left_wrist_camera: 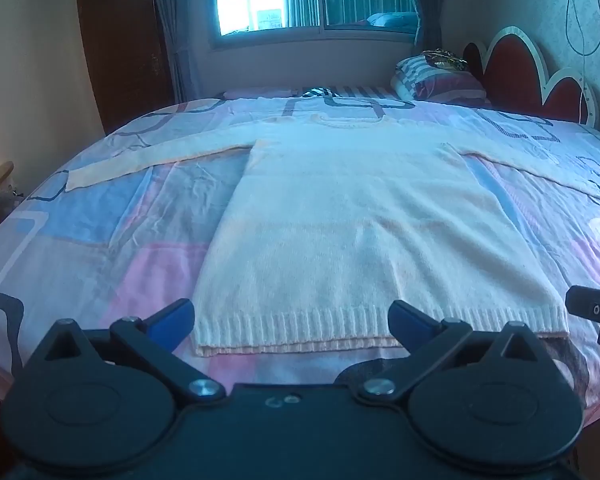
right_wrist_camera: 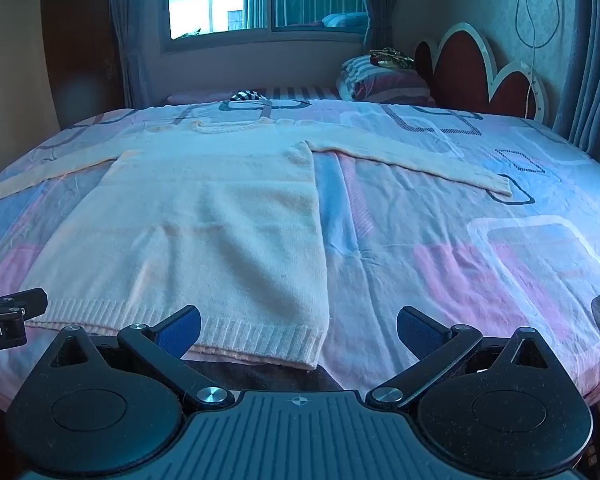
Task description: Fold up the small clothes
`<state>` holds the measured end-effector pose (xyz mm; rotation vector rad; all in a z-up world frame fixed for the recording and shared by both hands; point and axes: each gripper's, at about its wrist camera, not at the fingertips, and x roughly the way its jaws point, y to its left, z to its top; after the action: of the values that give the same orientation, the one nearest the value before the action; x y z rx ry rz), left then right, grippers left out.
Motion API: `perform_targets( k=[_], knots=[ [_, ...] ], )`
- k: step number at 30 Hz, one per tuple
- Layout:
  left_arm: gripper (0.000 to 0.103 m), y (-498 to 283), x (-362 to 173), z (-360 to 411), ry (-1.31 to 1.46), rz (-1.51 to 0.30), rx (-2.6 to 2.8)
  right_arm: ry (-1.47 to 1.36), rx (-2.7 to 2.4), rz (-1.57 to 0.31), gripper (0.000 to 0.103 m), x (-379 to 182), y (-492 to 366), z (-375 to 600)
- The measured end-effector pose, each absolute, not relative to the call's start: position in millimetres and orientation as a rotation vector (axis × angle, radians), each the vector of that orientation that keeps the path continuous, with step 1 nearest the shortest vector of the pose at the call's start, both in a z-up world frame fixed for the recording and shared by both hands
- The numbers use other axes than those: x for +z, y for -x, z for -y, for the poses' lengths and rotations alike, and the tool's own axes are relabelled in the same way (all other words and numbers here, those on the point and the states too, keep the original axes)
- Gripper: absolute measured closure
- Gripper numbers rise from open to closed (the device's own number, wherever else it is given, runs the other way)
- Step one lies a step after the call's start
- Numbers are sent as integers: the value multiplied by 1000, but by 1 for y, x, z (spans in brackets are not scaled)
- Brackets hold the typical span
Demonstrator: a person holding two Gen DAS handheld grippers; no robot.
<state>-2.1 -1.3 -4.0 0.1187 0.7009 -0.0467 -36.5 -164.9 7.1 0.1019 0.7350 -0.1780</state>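
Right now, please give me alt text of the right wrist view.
A pale knitted sweater lies flat on a patterned bed sheet, sleeves spread out to both sides. The right tongs are open above its hem corner, holding nothing.

Open bedspread [right_wrist_camera: 480, 240] right of sweater [right_wrist_camera: 204, 232]

"oot.AI" on left tongs [right_wrist_camera: 4, 320]

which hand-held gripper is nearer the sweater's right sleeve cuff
Right. The right hand-held gripper hangs open over the sweater's right hem corner, on the cuff's side. The left hand-held gripper hangs open over the left half of the hem.
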Motion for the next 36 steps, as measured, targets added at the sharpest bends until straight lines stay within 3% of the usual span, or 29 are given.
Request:
perform_targets(
  k=[36],
  knots=[
    [1, 3, -2, 2, -121, -698, -48, -108, -192, -731, 0, 11, 41, 166]
  ],
)
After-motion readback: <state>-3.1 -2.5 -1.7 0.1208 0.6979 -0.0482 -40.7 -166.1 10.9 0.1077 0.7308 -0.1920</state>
